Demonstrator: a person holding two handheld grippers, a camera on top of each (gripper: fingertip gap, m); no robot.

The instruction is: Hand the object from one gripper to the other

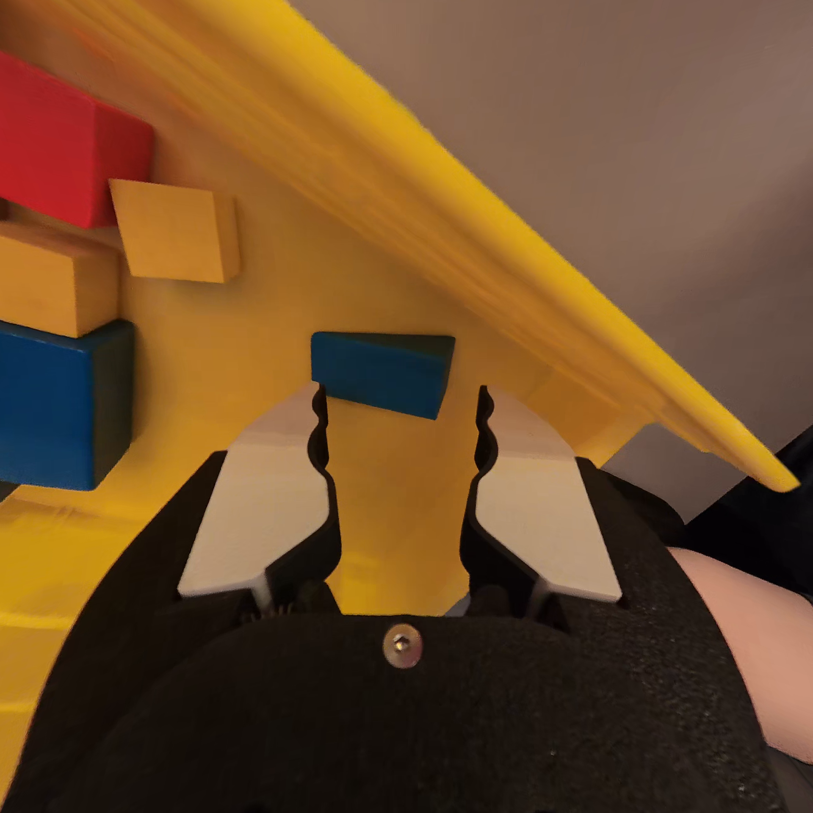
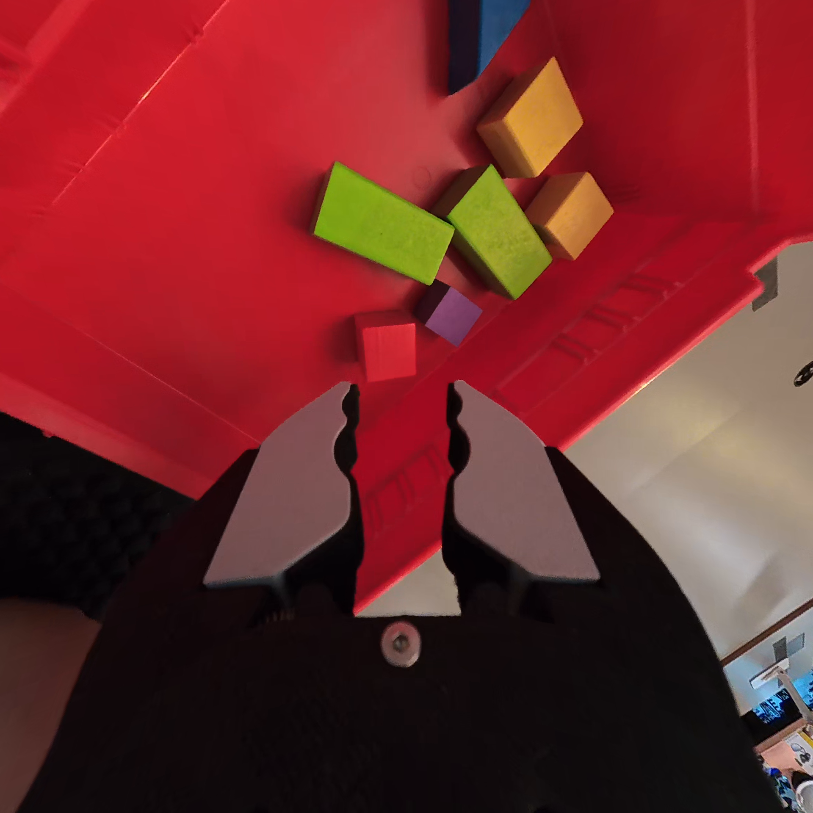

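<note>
In the left wrist view my left gripper (image 1: 401, 389) is open and empty inside a yellow bin (image 1: 272, 396). A small blue block (image 1: 378, 374) lies on the bin floor just past its fingertips, overlapping the left one. In the right wrist view my right gripper (image 2: 401, 387) is open and empty above the near edge of a red bin (image 2: 176, 264). A small red cube (image 2: 389, 349) lies just beyond its left fingertip, with a purple cube (image 2: 453, 316) beside it.
The yellow bin also holds a red block (image 1: 57, 145), a large blue block (image 1: 57, 404) and two yellow blocks (image 1: 171, 231) at the left; its wall (image 1: 484, 220) rises at the right. The red bin holds two green blocks (image 2: 382, 224), two orange blocks (image 2: 534, 119) and a blue block (image 2: 488, 35).
</note>
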